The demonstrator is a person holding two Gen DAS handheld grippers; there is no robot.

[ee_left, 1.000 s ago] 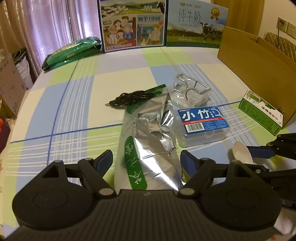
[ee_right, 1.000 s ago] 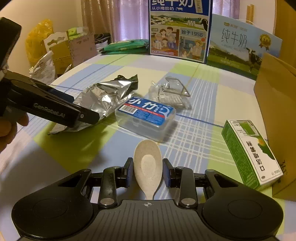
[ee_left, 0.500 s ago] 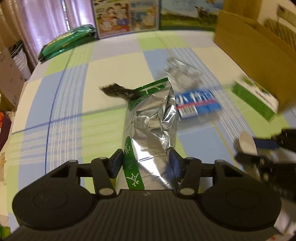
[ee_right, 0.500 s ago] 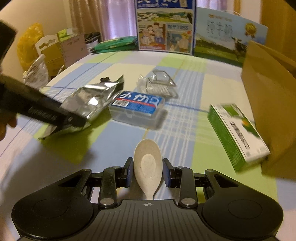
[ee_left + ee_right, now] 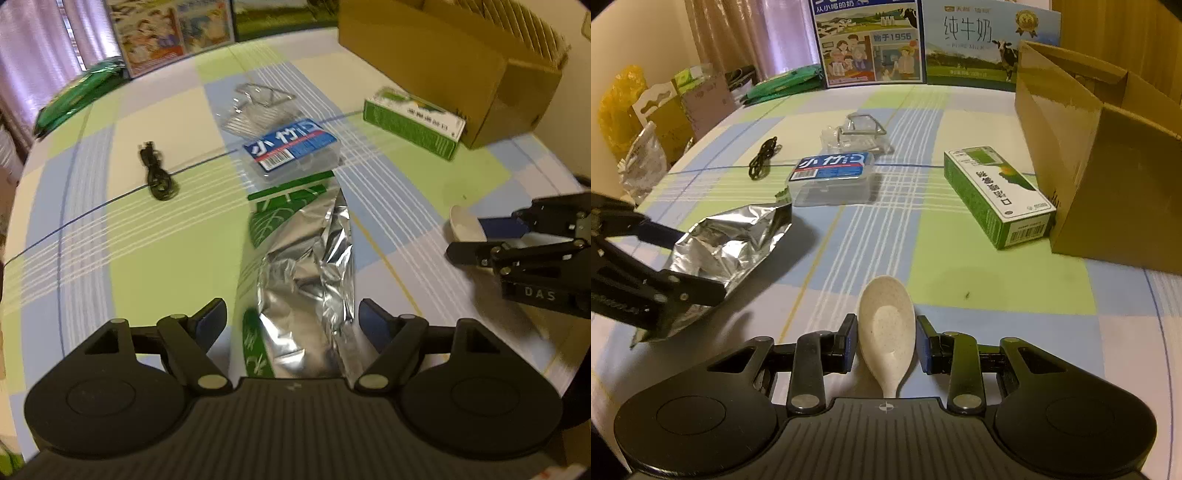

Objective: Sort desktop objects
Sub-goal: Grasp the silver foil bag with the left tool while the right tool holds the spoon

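A crumpled silver foil bag [image 5: 306,277] with green print lies lengthwise between my left gripper's [image 5: 291,317] fingers. The jaws stand wide and open, with a strip of tablecloth showing beside the left finger. In the right wrist view the same bag [image 5: 738,240] sits between the left gripper's [image 5: 701,266] two fingers. My right gripper [image 5: 885,343] is shut on a cream spoon [image 5: 886,332], bowl pointing forward, above the table's near edge. The spoon [image 5: 465,225] also shows at the right of the left wrist view.
On the checked cloth lie a clear box with a blue label [image 5: 831,177], a green carton [image 5: 997,195], a black cable [image 5: 762,158] and a clear packet [image 5: 860,133]. An open cardboard box [image 5: 1108,166] stands at right. Milk cartons [image 5: 871,40] line the back.
My left gripper shut on the foil bag, drew it nearer, away from the cable and the blue-label box, and now stands open again. The right gripper kept the spoon and pulled back a little.
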